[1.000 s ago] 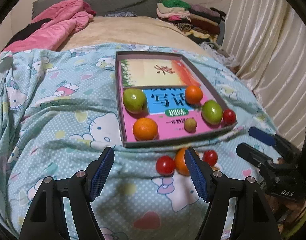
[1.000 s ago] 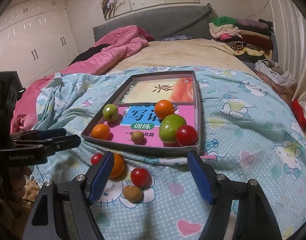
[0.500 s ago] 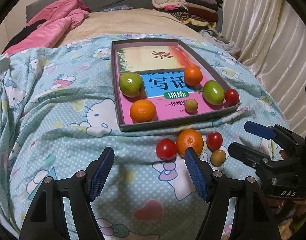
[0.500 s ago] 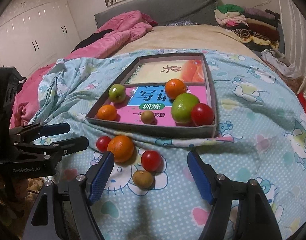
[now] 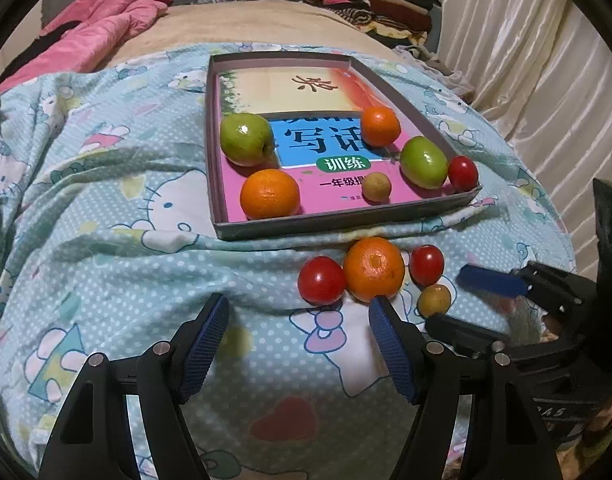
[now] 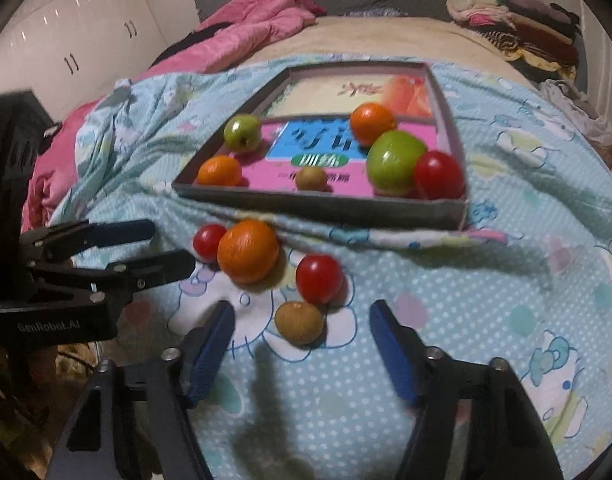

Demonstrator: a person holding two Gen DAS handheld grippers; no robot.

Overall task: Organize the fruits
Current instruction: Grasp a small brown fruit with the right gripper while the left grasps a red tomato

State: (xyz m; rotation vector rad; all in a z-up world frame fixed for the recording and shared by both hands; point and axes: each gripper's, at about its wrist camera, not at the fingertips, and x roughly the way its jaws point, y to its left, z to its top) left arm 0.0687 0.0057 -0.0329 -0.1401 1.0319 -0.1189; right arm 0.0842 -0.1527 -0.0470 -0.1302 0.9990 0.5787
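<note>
While closing with nothing yet between its pads, right hand-held gripper (image 6: 302, 342) risked nudging the small brown fruit (image 6: 299, 323) on the soft bedspread (image 6: 506, 300) into the red tomato (image 6: 319, 278) just beyond. Sat just ahead of those fingertips, centred. Left hand-held gripper (image 5: 300, 328) stood open and empty, orange (image 5: 373, 269) just ahead of its right finger. Box tray (image 5: 346, 222) lay farther ahead.
</note>
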